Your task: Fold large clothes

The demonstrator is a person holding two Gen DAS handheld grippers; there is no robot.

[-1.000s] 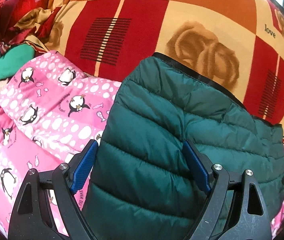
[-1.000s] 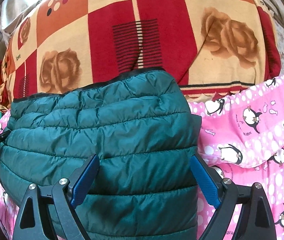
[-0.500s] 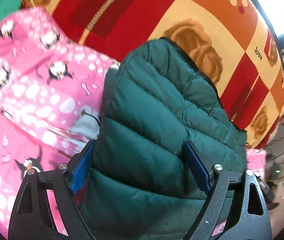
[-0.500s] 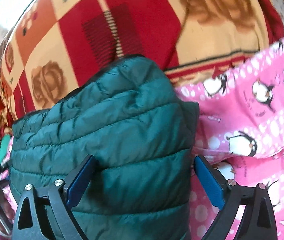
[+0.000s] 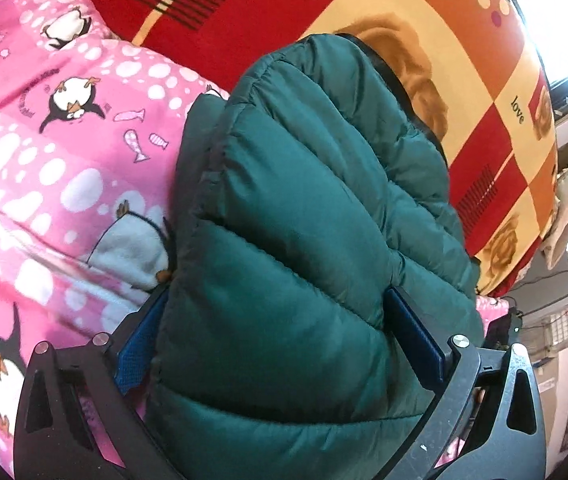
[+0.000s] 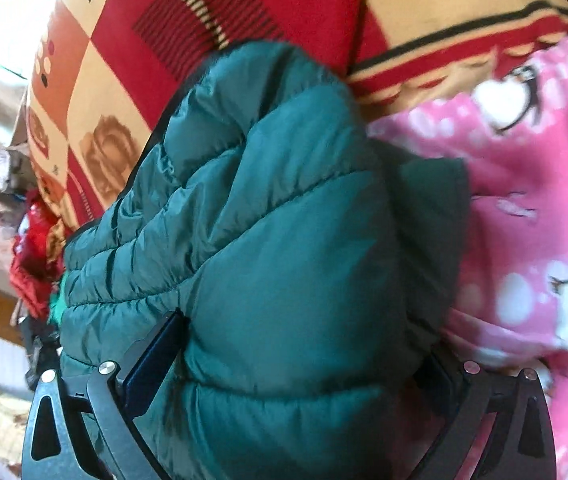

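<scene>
A dark green quilted puffer jacket (image 5: 307, 216), folded into a thick bundle, lies on the pink penguin blanket (image 5: 56, 168). It also shows in the right wrist view (image 6: 284, 248). My left gripper (image 5: 280, 340) stands wide with the bundle's left end bulging between its blue pads (image 5: 411, 336). My right gripper (image 6: 295, 360) stands wide around the bundle's right end; its left pad (image 6: 156, 360) presses the fabric and its right pad is mostly hidden by the jacket. Both views are tilted.
A red, orange and cream checked blanket with roses and "love" text (image 5: 483, 92) rises behind the jacket. It also shows in the right wrist view (image 6: 172, 40). Red and green clothes (image 6: 32, 272) are piled at the far left. A bright window (image 5: 555, 20) is beyond.
Both grippers have tilted and pushed further onto the jacket's ends, so the bundle fills the space between their pads. The bundle looks lifted and squeezed from both sides.
</scene>
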